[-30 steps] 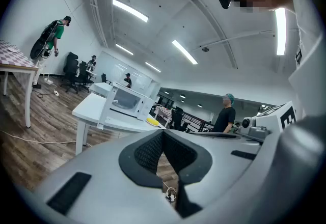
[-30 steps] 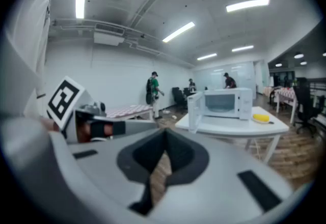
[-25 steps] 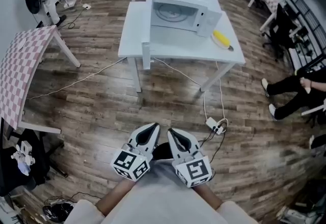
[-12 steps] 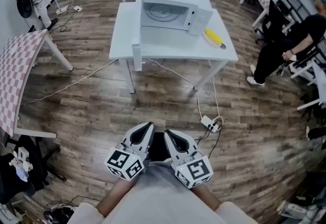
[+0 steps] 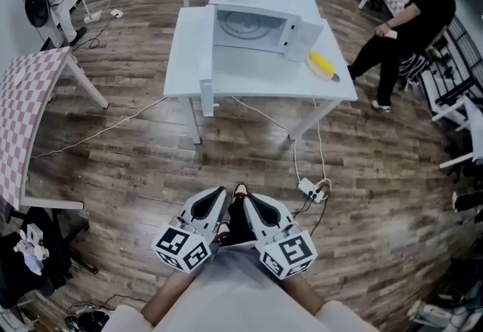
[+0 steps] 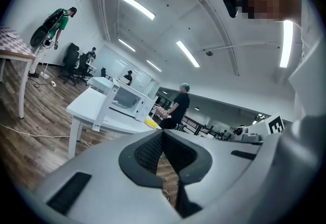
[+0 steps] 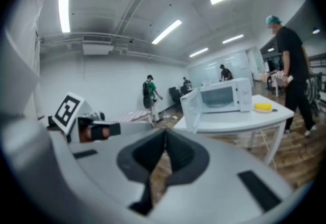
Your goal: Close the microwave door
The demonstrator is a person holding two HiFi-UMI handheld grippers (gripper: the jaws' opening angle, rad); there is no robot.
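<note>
microwave (image 5: pixel 256 21) open (door (image 5: pixel 206 66) at left)

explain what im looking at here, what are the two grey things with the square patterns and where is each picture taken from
There is no robot here. A person holds a hand tool in each hand, a two-jaw gripper, and the cubes with square patterns are parts of them. The head view comes from a camera on the person's head looking down. It shows the left gripper and right gripper close together in front of the body, over a wooden floor. The other two pictures come from cameras riding on each gripper, looking along its jaws. Both pairs of jaws are together with nothing between them. Ahead stands a white table with a microwave whose door hangs open, and something yellow beside it. The grippers are far from it.
</note>
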